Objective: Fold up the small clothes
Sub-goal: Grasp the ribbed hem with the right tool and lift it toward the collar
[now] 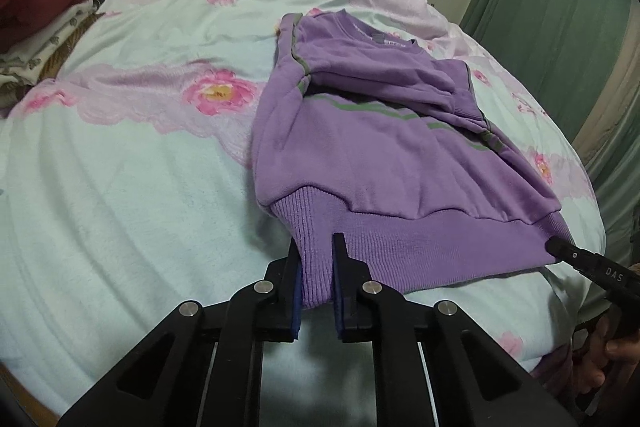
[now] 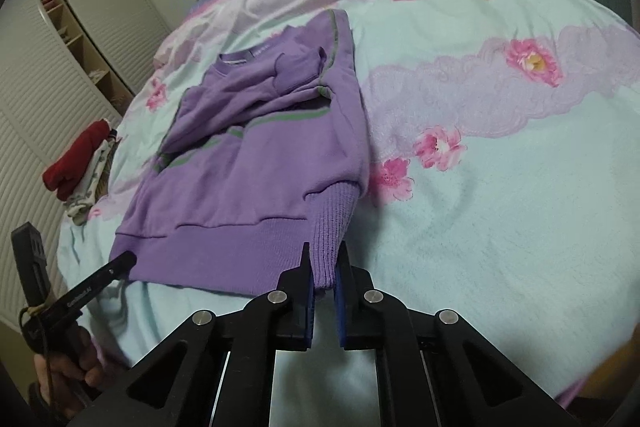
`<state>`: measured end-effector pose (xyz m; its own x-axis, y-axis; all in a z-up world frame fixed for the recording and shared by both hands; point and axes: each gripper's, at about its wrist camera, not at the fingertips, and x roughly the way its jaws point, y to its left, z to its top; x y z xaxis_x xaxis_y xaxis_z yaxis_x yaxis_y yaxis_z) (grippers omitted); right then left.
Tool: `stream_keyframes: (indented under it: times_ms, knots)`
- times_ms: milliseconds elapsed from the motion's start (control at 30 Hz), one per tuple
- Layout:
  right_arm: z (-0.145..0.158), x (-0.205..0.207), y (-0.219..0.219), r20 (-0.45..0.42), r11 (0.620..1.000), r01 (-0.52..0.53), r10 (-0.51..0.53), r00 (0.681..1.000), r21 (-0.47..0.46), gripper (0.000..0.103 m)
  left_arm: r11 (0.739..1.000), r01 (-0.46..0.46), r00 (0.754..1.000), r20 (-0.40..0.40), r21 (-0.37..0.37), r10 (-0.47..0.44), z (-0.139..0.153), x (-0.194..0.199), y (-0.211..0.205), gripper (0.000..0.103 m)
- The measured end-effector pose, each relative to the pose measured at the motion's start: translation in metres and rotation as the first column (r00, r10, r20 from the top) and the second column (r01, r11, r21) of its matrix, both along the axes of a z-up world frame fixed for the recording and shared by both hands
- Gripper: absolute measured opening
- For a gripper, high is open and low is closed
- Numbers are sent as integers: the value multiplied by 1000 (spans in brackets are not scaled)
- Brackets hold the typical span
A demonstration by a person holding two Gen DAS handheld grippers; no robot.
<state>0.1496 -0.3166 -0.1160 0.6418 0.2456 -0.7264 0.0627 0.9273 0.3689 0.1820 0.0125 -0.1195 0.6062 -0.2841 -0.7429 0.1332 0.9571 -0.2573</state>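
Left wrist view shows the left gripper (image 1: 316,259) pinching the ribbed hem corner of the purple sweatshirt (image 1: 384,147) at lower centre; right wrist view shows the right gripper (image 2: 324,267) clamped on the opposite corner. Sleeves already lie folded inward on the floral blanket (image 2: 500,187); I judge the bottom-to-collar fold remains

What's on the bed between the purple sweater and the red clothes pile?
Only bare floral blanket lies between purple sweater and red pile, per left wrist view.
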Motion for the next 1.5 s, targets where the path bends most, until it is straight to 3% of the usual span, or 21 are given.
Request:
stream_keyframes:
  times_ms: [267, 400, 467, 633, 833, 1033, 1200, 1400, 1500]
  knots:
    - [17, -45, 2, 19, 1000, -5, 5, 1000, 20, 8, 999, 23, 1000, 13, 40, -24, 24, -52, 8, 13]
    - [20, -64, 9, 34, 1000, -27, 27, 999, 6, 8, 999, 17, 1000, 11, 50, -18, 22, -64, 14, 13]
    - [24, -69, 10, 63, 1000, -23, 23, 998, 4, 8, 1000, 6, 1000, 25, 26, -6, 27, -63, 17, 13]
    - [64, -62, 7, 220, 1000, 1, -5, 975, 19, 8, 1000, -3, 988, 158, -5, 4, 68, -45, 16, 13]
    - [94, -8, 2, 303, 998, 19, -35, 952, 53, 8, 999, -25, 959, 279, -48, 38, 104, 18, 14, 13]
    - [103, 83, 0, 292, 996, 52, -73, 954, 78, 8, 991, -77, 964, 247, -107, 101, 103, 115, 11, 13]
    - [77, 170, -13, 176, 987, 83, -106, 979, 136, 8, 991, -105, 978, 171, -78, 117, 80, 190, 0, 13]
    - [31, 226, -23, 45, 984, 113, -120, 992, 135, 9, 995, -101, 991, 84, -6, 101, 36, 238, -12, 15]
    - [17, 236, -24, 19, 985, 115, -118, 993, 128, 22, 996, -92, 993, 76, 16, 91, 25, 242, -15, 16]
